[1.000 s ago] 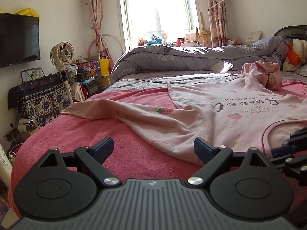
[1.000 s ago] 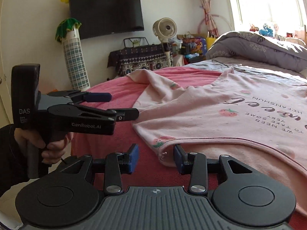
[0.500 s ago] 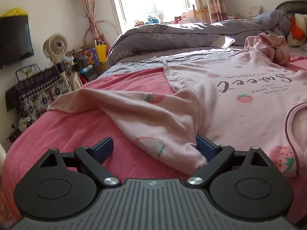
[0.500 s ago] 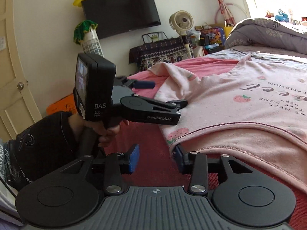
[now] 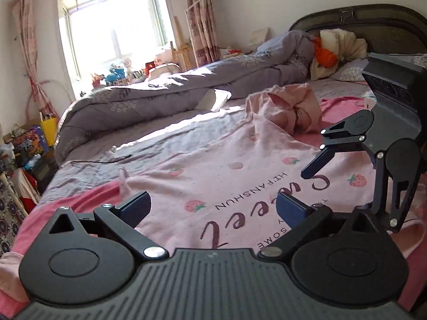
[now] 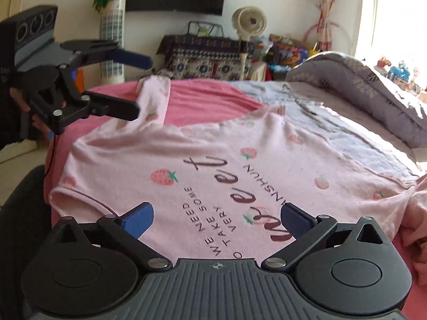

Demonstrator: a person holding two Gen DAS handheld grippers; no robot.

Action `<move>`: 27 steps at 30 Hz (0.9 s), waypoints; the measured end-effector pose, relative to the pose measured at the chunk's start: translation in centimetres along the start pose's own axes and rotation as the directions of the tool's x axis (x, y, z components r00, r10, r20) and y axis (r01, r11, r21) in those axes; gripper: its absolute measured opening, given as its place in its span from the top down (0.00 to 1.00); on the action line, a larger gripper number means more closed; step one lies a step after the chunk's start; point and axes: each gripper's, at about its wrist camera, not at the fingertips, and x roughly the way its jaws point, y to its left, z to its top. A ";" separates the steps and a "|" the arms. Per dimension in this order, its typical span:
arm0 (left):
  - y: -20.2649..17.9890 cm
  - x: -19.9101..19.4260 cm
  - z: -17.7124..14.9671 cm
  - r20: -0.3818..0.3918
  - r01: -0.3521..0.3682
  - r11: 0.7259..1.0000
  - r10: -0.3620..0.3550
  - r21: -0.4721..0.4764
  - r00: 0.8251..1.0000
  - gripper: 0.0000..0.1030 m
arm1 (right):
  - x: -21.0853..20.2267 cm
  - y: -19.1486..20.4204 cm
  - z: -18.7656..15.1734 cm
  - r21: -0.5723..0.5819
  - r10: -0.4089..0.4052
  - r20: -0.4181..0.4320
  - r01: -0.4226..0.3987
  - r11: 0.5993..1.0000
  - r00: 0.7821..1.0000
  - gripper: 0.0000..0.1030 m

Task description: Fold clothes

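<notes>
Folding barely begun: pink shirt point(image 6: 213, 160) lies print-up on the bed point(image 6: 202, 98), spread beyond both pairs of fingers. Left gripper point(image 5: 213, 208) and right gripper point(image 6: 217, 217) are opening wide, nothing between them; sleeves and body remain to fold.

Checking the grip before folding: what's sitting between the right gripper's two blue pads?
Only the printed front of the pink strawberry shirt, lying flat beneath the opening right gripper; nothing is pinched, seen in the right wrist view.

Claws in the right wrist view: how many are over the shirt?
2: the right claw, opening, empty, above the print; the left claw, opening, empty, at the pink shirt's sleeve end.
</notes>
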 end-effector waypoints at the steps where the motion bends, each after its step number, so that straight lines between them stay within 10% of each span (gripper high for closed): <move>1: 0.0 1.9 -0.7 -0.068 0.041 0.999 -0.042 -0.011 0.997 0.02 | 1.1 -0.6 -0.7 0.009 0.043 -0.046 -0.043 0.999 0.998 0.00; 4: -0.1 6.5 -3.1 -0.239 0.130 0.990 -0.138 -0.048 0.961 0.00 | 1.6 -1.8 -3.1 0.077 0.106 0.024 -0.108 0.991 0.994 0.00; 7: 1.4 5.2 -4.1 -0.232 0.149 0.981 -0.175 -0.127 0.957 0.00 | 1.0 -1.7 -3.7 0.086 0.096 0.042 -0.099 0.991 0.995 0.00; 27: 2.9 -10.7 -9.6 -0.236 -0.005 0.997 -0.012 -0.072 0.972 0.00 | 1.5 -1.3 -2.5 0.063 0.073 0.022 -0.074 0.995 0.997 0.00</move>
